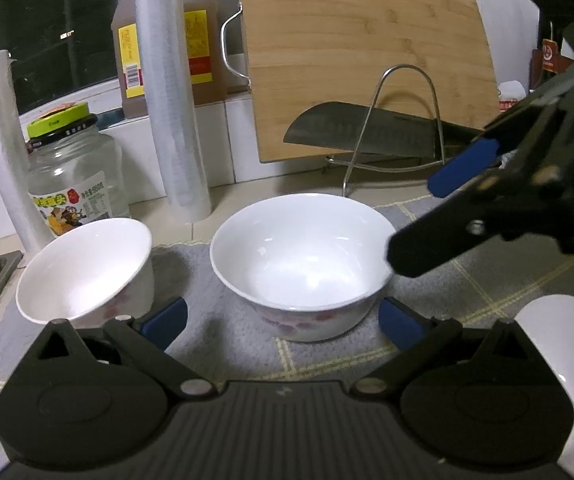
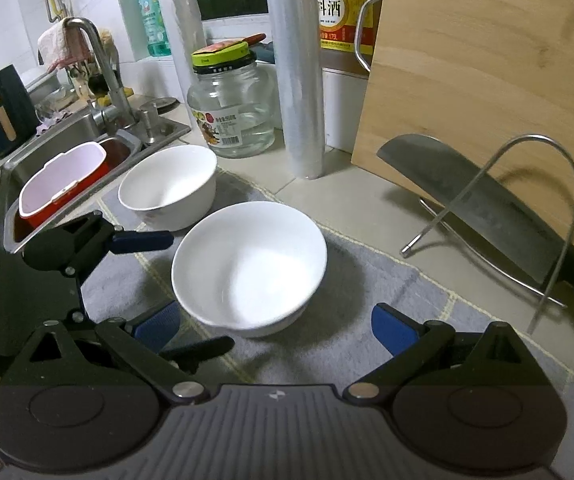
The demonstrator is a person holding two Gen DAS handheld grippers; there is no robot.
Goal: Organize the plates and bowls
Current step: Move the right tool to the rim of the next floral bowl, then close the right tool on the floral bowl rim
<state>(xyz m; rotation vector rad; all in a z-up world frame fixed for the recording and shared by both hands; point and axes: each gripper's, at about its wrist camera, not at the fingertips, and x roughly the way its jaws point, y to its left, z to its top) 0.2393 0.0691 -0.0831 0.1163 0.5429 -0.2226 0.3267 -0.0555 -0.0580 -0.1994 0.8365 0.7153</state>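
While both grippers hover: neither holds anything, and both point at the same bowl from opposite sides.

Step in hand: approach to the near bowl (image 1: 301, 258), judged the start of a pick, probably to nest it with the far bowl (image 1: 87, 268).

Near bowl: white with a pink flower print low on its wall, upright and empty on the grey dish mat (image 1: 215, 320), roughly mid-mat.

Far bowl: same pattern, near the sink (image 2: 87, 136) edge of the mat, apart from the near bowl; in the left wrist view it looks tipped, which may be lens distortion.

Third white dish (image 1: 567, 344): only a rim shows at the right edge of the left wrist view; plate or bowl, cannot tell.

Left gripper (image 1: 283, 320): jaws wide apart, blue pads flanking the near bowl's base without touching it.

Right gripper (image 2: 275, 326): jaws also spread wide, the bowl just ahead between them; its black finger (image 1: 439, 248) overlaps the rim in the left wrist view, contact uncertain.

Next move calls for: one gripper only to take the rim, one pad inside and one outside, since the wall is smooth and glazed; the other should give way.

Hazard: cleaver (image 2: 487, 208) on its wire rack (image 2: 535, 184) just beyond the mat, against the bamboo cutting board (image 2: 487, 60); glass jar (image 2: 231, 112) stands behind the far bowl.
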